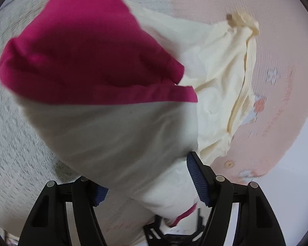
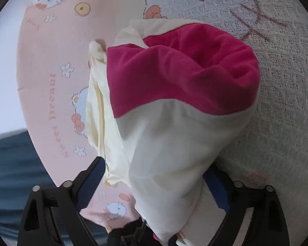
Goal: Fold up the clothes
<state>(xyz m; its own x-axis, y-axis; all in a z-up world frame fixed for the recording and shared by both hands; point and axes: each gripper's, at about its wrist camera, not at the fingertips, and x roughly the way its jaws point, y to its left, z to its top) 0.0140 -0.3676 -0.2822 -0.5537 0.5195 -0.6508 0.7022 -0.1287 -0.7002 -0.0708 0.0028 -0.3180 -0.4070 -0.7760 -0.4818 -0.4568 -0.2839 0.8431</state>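
Hanging from both of your grippers, the cream and magenta garment (image 1: 104, 110) (image 2: 174, 102) is lifted above a pink cartoon-print blanket (image 1: 277, 102) (image 2: 51, 71) and a cream waffle-weave cloth (image 1: 14, 153) (image 2: 277, 102). Your left gripper (image 1: 152, 186) has its jaws clenched on a bunched cream end. Your right gripper (image 2: 154, 182) likewise grasps cream fabric gathered between its blue pads (image 2: 88, 176).
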